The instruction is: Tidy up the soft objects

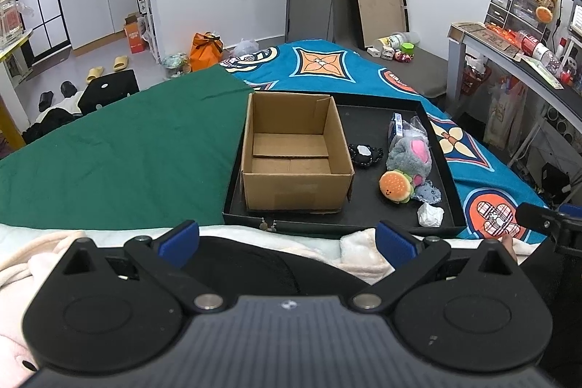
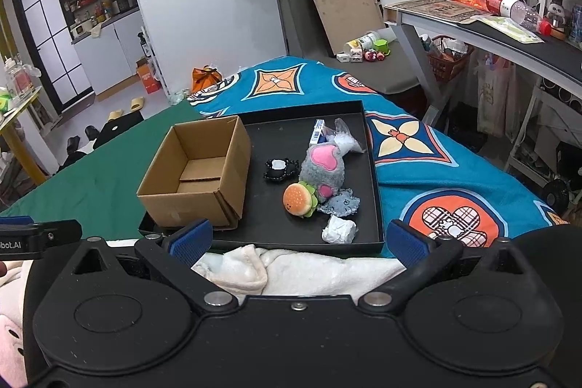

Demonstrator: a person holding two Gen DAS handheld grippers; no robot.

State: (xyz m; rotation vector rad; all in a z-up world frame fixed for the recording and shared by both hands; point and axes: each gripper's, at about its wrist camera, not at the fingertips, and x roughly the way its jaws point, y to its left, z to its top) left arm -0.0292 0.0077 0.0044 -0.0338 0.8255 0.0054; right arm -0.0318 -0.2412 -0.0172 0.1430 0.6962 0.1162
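Two views, entered in order: left wrist view — left gripper [image 1: 287, 240] spread wide and holding nothing, poised above a pale blanket short of the black tray [image 1: 396, 228]; cardboard box [image 1: 296, 166] in the tray's left half, nothing visible inside; burger plush [image 1: 394, 186], grey plush [image 1: 409, 153], crumpled white wad [image 1: 430, 215] loose to its right. Right wrist view — right gripper [image 2: 298, 242] likewise spread and bare, nearest the wad; judged step: sorting not begun, next move a reach over the tray rim and a gentle pinch on one soft item for the box.

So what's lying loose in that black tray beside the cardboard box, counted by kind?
Plush toys: 2, burger plush and grey paw plush
Crumpled paper: 1
Blue fabric scrap: 1
Black frilly item: 1
Blue-and-white packet: 1
Clear plastic bag: 1
Total: 7
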